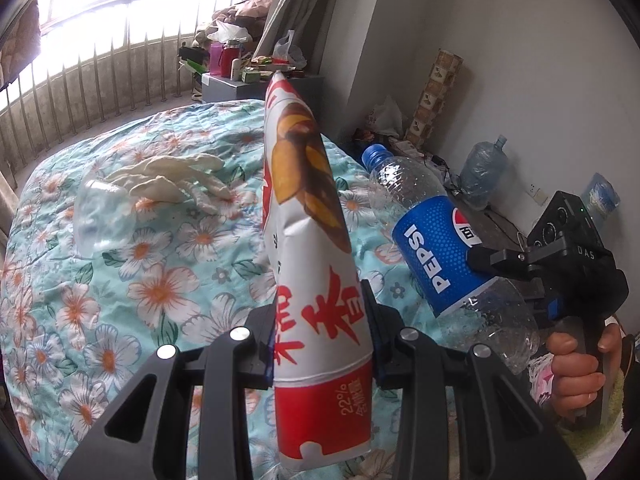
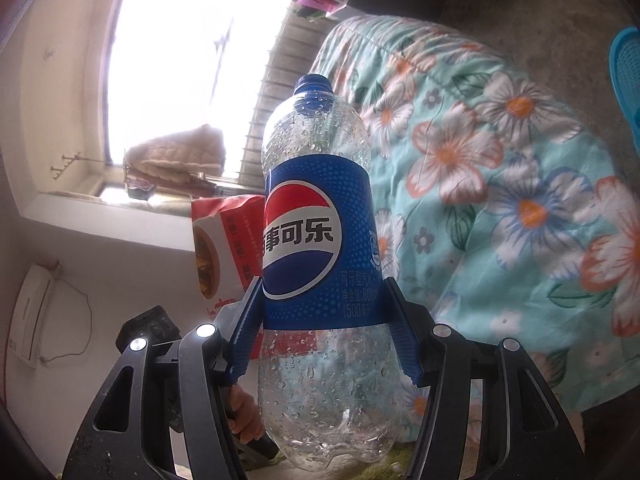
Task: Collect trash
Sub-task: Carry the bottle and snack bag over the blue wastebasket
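My left gripper [image 1: 320,312] is shut on a red-and-white snack bag [image 1: 308,220] and holds it upright above the floral bed quilt [image 1: 140,280]. My right gripper [image 2: 324,292] is shut on an empty Pepsi bottle [image 2: 320,216] with a blue cap. The bottle also shows in the left wrist view [image 1: 436,248], right of the bag, with the right gripper [image 1: 486,260] clamped on its label. The bag shows behind the bottle in the right wrist view [image 2: 224,240]. A white glove [image 1: 180,180] and a clear plastic cup [image 1: 100,216] lie on the quilt at the far left.
A cluttered grey cabinet [image 1: 256,84] stands beyond the bed by the balcony railing [image 1: 100,80]. A large water jug [image 1: 482,172] and boxes sit along the right wall. A blue mesh basket [image 2: 626,76] shows at the right edge.
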Demonstrator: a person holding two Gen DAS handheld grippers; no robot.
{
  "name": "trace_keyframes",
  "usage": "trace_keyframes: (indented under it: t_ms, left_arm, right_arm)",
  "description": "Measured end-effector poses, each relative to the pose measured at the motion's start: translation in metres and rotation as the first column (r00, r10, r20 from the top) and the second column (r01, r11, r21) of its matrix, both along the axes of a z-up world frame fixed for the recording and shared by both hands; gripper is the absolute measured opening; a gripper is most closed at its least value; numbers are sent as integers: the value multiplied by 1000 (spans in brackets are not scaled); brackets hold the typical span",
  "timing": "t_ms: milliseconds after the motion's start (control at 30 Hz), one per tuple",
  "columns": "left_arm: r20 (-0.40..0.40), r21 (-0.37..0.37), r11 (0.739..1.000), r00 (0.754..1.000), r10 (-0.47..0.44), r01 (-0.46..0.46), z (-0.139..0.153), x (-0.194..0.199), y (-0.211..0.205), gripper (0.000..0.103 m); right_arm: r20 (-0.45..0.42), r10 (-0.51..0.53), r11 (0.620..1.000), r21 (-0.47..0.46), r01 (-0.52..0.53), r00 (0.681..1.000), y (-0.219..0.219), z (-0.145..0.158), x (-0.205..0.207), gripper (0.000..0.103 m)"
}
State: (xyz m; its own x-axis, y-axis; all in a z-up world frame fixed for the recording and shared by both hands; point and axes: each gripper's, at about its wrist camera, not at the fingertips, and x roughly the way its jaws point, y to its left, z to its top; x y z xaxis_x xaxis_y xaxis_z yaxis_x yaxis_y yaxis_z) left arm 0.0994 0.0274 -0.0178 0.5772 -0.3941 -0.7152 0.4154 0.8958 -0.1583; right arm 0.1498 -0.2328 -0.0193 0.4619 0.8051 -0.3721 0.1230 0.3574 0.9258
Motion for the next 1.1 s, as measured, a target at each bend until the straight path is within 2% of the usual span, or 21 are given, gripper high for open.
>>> trace_keyframes:
  t_ms: [300,400,533,667,767,867,1033,1100]
  left_arm:
    - [20,16,992,992,-123,123,14,17,-57,33]
    - [21,11,981,981,-191,191,18,26,-88,33]
    - [21,20,955,955,-297,297,21,38,-139,33]
    - [-33,-11,918,918,-396,396,17,56,-195,35]
    - [-100,-14,885,880,-465,466,2,68,-243,37]
    - [-215,-42,856,832,-512,516,-25,84,-293,37]
    - [-365,-47,845,778,-512,533,-74,110,-354,37]
    - [-408,-41,841,760,-507,539,-92,120,-377,37]
  right_arm:
    - [27,-89,996,21,88,996,-52,-1,-25,55]
    - [35,-147,989,21,146,989,-80,1,-38,55]
    - [38,-244,970,11,244,969,-119,5,-58,55]
    - [19,-361,933,-11,361,933,-159,-1,-77,55]
    - [-21,-454,891,-37,453,891,-191,-12,-95,56]
    - [-73,-528,849,-66,524,846,-218,-29,-110,56]
    - [-183,-604,795,-81,601,776,-253,-69,-124,56]
    - [-221,-615,785,-83,613,757,-261,-86,-120,56]
